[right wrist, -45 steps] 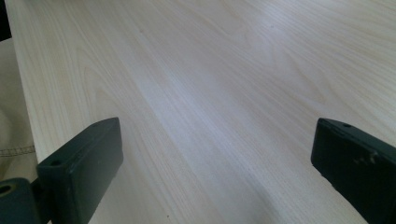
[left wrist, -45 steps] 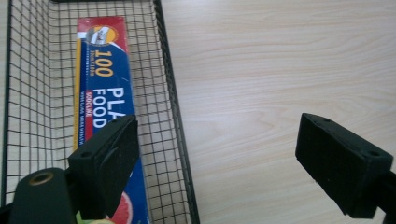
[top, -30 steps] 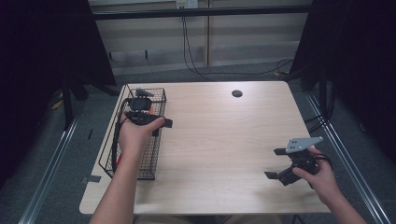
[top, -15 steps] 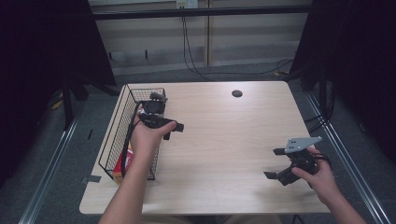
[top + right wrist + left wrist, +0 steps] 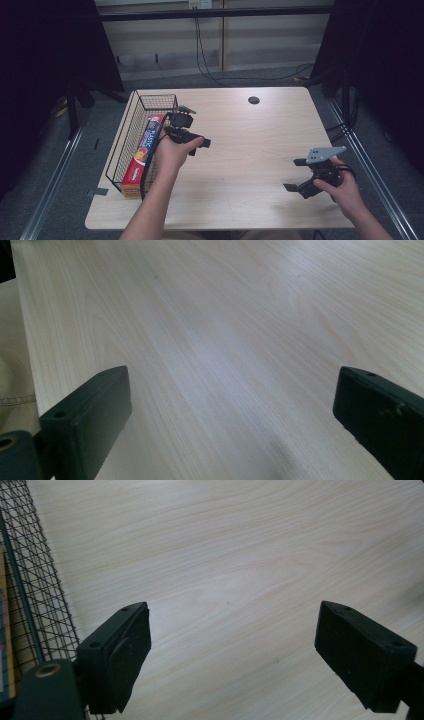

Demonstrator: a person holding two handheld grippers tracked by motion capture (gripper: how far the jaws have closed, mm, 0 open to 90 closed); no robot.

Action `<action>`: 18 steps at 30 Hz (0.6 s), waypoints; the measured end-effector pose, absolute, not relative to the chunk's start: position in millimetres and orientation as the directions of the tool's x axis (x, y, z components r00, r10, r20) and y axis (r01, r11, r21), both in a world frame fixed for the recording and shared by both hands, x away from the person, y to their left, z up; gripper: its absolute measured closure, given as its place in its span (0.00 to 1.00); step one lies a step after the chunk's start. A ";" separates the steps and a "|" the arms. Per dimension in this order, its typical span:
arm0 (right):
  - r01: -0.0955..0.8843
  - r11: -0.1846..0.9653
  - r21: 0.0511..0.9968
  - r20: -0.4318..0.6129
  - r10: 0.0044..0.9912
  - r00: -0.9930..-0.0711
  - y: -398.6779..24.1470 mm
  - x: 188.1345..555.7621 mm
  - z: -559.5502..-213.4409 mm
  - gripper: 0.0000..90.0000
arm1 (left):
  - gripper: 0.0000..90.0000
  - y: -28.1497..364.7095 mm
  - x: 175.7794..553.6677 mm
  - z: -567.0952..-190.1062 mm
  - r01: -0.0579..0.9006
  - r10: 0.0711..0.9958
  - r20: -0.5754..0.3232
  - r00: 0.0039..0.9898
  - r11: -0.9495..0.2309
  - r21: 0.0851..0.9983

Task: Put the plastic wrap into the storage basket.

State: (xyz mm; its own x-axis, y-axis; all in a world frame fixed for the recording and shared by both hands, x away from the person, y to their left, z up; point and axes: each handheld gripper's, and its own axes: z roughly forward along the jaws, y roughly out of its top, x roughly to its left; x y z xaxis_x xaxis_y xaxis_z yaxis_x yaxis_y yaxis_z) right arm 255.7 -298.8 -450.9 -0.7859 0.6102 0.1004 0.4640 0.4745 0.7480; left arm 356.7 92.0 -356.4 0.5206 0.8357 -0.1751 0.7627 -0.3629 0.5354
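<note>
A black wire basket (image 5: 120, 145) stands at the table's left edge. Inside it lies a long red and orange box (image 5: 144, 150) of wrap. My left gripper (image 5: 197, 137) hovers just right of the basket over bare wood, its jaws open and empty. In the left gripper view the left gripper (image 5: 232, 650) looks down on the tabletop, with the basket mesh (image 5: 30, 580) at the left. My right gripper (image 5: 296, 175) rests near the table's front right, open with nothing between its jaws. The right gripper (image 5: 230, 425) faces plain wood in its own view.
A light wooden table (image 5: 250, 145) has a round cable hole (image 5: 253, 100) at the back middle. Cables hang behind the table's far edge. Metal rails run along the floor on both sides. Beige cloth (image 5: 12, 390) shows past the table's near edge.
My left hand has moved right and slightly down, from over the basket to the wood beside it, uncovering the box. The right gripper has not moved.
</note>
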 end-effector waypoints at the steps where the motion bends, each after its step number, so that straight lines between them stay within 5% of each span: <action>1: 0.464 0.475 0.748 0.100 0.610 -0.786 -298.8 255.7 -450.9 0.02 | 0.17 90.4 355.8 -357.9 0.762 0.837 -0.173 0.519 -0.362 0.538; 18: 0.469 0.474 0.745 0.101 0.615 -0.782 -299.1 257.3 -452.9 0.02 | 0.16 75.8 347.0 -382.6 0.746 0.808 -0.196 0.555 -0.380 0.547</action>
State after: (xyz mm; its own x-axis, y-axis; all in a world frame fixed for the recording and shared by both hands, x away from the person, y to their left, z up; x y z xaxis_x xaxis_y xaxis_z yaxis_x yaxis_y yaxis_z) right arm 257.3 -299.1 -452.9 -0.7823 0.6147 0.1009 0.4689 0.4745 0.7450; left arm 347.0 75.8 -382.6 0.5554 0.8081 -0.1961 0.7457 -0.3797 0.5475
